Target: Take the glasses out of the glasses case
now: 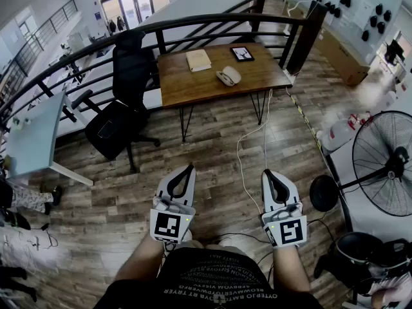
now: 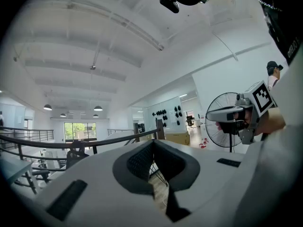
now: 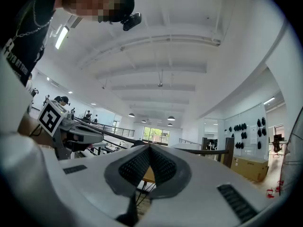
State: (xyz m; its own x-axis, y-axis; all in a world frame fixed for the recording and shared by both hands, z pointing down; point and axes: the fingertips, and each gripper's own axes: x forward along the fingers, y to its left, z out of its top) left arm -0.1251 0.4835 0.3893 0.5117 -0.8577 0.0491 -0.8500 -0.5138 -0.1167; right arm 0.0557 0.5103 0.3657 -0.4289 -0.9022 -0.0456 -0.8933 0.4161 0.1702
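Approach not yet begun: both grippers empty, well short of the table

The left gripper [image 1: 189,168] and right gripper [image 1: 267,173] are held level over the floor, each with jaws clenched tip to tip on nothing. The pale glasses case [image 1: 227,76] lies on the wooden table [image 1: 193,90], near its front edge and right of middle, beside a book [image 1: 198,60] and a tablet [image 1: 242,53]. Next, I judge: walk up, part the jaws, steady the case and lift its lid.
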